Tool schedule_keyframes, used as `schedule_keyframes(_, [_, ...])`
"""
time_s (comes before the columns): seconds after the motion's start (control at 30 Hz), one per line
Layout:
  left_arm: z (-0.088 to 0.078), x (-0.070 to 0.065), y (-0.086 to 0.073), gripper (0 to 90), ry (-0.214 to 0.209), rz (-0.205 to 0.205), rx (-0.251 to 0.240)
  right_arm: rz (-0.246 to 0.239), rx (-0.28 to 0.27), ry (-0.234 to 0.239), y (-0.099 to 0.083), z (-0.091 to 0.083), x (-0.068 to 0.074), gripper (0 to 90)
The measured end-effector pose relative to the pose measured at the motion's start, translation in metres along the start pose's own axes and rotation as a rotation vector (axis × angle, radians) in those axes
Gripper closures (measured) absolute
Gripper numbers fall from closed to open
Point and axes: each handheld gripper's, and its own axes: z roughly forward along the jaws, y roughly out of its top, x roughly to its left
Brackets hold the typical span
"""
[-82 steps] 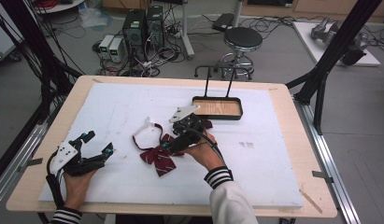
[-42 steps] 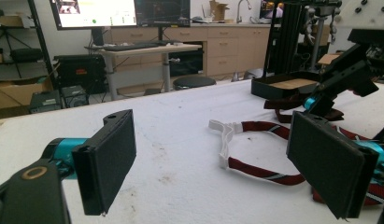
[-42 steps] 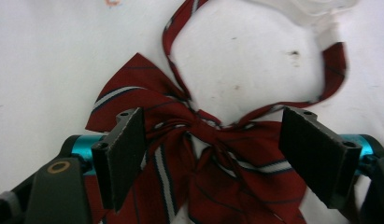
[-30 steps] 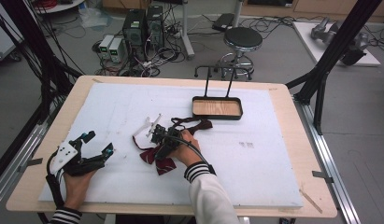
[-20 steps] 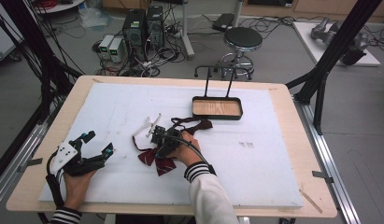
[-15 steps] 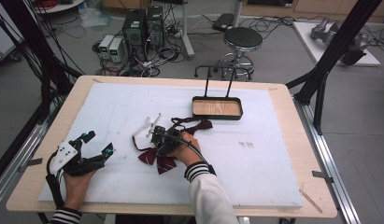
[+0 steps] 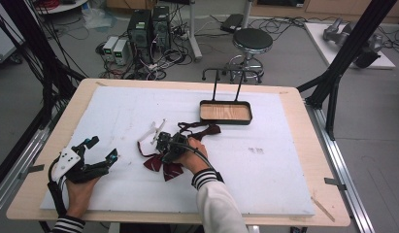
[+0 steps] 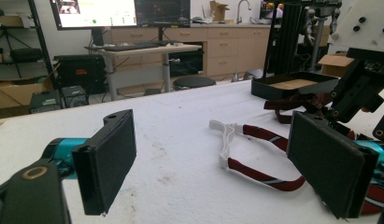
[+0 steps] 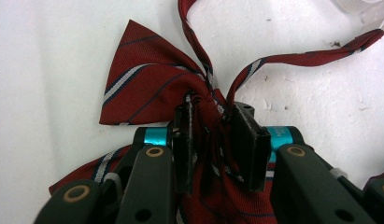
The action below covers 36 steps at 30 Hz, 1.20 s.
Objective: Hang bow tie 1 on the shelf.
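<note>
While right gripper [image 9: 210, 135] jaws just closed, pinching bow tie [image 9: 147, 88] knot, left gripper [image 7: 97, 151] released, resting.

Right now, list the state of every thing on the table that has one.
Bow tie: flat on the white mat, pinched at its knot.
Right gripper: jaws just closed on the bow tie's knot.
Left gripper: open, holding nothing.
Black tray: upright, nothing in it.

Black tray [image 7: 225, 119] on white mat [image 7: 284, 165]; stool [image 7: 253, 41], computer towers [image 7: 149, 24] behind table.
</note>
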Motion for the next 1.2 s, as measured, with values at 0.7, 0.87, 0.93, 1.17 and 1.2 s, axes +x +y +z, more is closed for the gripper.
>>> schedule_keyframes(0.7, [0.0, 0.0, 0.0, 16.3, 0.005, 0.001, 0.004, 0.035, -0.251, -0.159, -0.012, -0.055, -0.006, 72.2])
schedule_keyframes(0.87, [0.0, 0.0, 0.0, 16.3, 0.005, 0.003, 0.004, 0.074, -0.335, -0.189, -0.024, -0.077, -0.011, 72.2])
schedule_keyframes(0.93, [0.0, 0.0, 0.0, 16.3, 0.006, 0.003, 0.003, 0.087, -0.363, -0.201, -0.029, -0.085, -0.013, 72.2])
schedule_keyframes(1.17, [0.0, -0.001, 0.0, 16.3, 0.005, 0.006, 0.004, 0.127, -0.446, -0.28, -0.049, -0.114, -0.017, 72.2])
schedule_keyframes(1.2, [0.0, -0.001, 0.0, 16.3, 0.005, 0.007, 0.005, 0.129, -0.458, -0.287, -0.052, -0.118, -0.018, 72.2])
